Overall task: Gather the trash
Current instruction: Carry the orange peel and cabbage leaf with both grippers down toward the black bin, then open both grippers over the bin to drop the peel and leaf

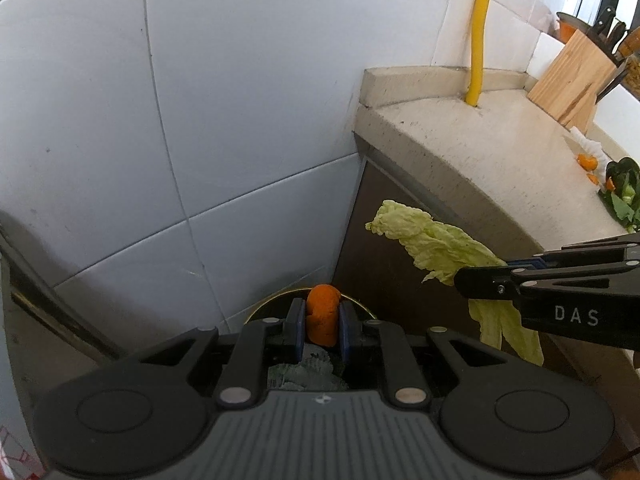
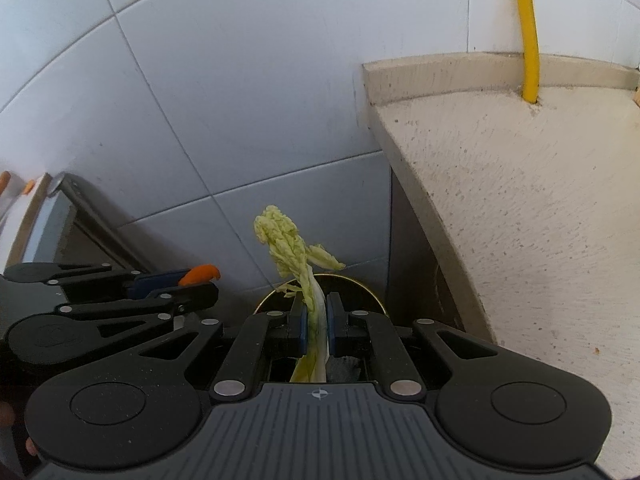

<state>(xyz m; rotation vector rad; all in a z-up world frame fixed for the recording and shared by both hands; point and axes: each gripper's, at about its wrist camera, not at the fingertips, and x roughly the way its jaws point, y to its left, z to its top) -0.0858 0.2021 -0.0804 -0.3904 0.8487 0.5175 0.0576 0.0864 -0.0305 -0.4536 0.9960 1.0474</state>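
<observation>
My left gripper (image 1: 320, 322) is shut on an orange peel (image 1: 322, 314), pinched between its blue pads. It hangs over a round bin (image 1: 362, 305) with a gold rim that stands on the floor in the corner; crumpled greyish scraps (image 1: 306, 372) lie inside. My right gripper (image 2: 316, 320) is shut on a pale green cabbage leaf (image 2: 286, 240), whose frilly end sticks up past the pads while its stalk hangs down behind them. The same bin rim (image 2: 376, 294) shows just beyond those pads. In the left wrist view the right gripper (image 1: 464, 280) comes in from the right with the cabbage leaf (image 1: 424, 240).
A speckled stone counter (image 1: 480, 160) juts out at the right, with a yellow pipe (image 1: 480, 40) rising from it, a wooden knife block (image 1: 572, 76), and orange and green scraps (image 1: 616, 184) near its far end. White tiled wall (image 1: 200, 120) stands behind. A dark appliance (image 2: 60, 220) sits at left.
</observation>
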